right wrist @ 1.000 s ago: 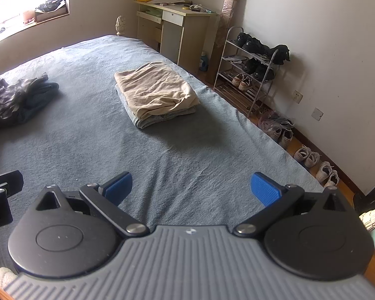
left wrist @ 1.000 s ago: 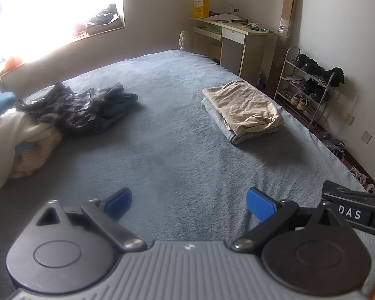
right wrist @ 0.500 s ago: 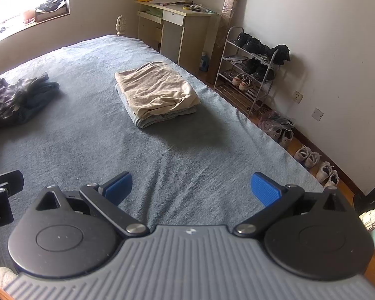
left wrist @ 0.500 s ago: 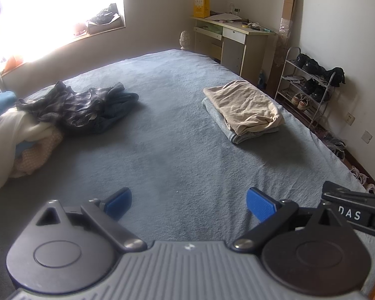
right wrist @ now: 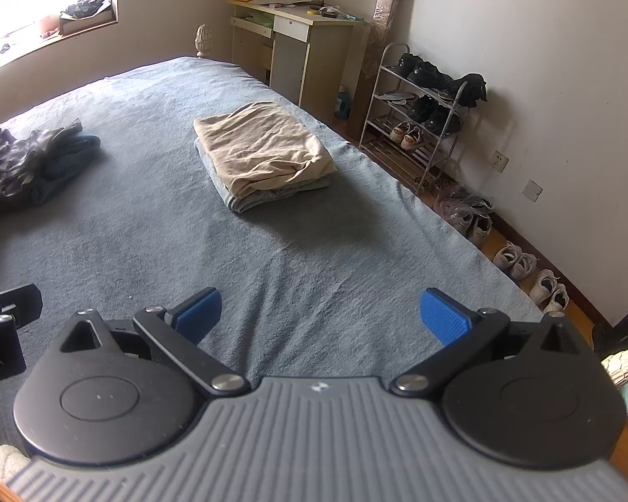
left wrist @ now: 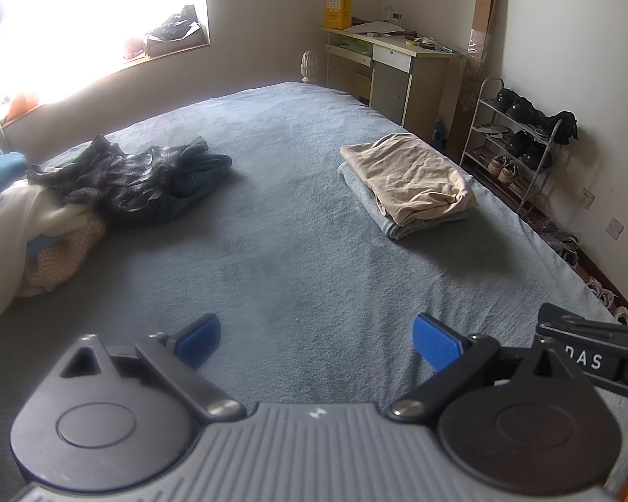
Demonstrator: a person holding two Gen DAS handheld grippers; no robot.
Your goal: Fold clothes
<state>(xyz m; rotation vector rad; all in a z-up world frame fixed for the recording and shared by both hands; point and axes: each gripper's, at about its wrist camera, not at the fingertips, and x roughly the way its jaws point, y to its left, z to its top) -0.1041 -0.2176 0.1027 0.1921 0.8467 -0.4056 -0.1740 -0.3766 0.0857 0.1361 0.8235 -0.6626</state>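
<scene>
A wide bed (left wrist: pixel 297 226) under a grey-blue cover is filling the room, with both grippers hovering over its near edge. On the far left, a heap of unfolded clothes (left wrist: pixel 117 175), dark plaid on top of white and peach pieces, is lying crumpled beside a blue pillow (left wrist: pixel 0 171). On the right side of the bed, a folded stack (right wrist: pixel 263 154), a beige garment resting on a pale blue one, is sitting square and well apart from the heap. Beyond the bed, a desk (right wrist: pixel 297 33) is standing at the far wall, with a shoe rack (right wrist: pixel 423 113) to its right. The left gripper (left wrist: pixel 316 336) and the right gripper (right wrist: pixel 320 313) are each holding their blue fingers (right wrist: pixel 446 316) spread wide, grasping nothing.
</scene>
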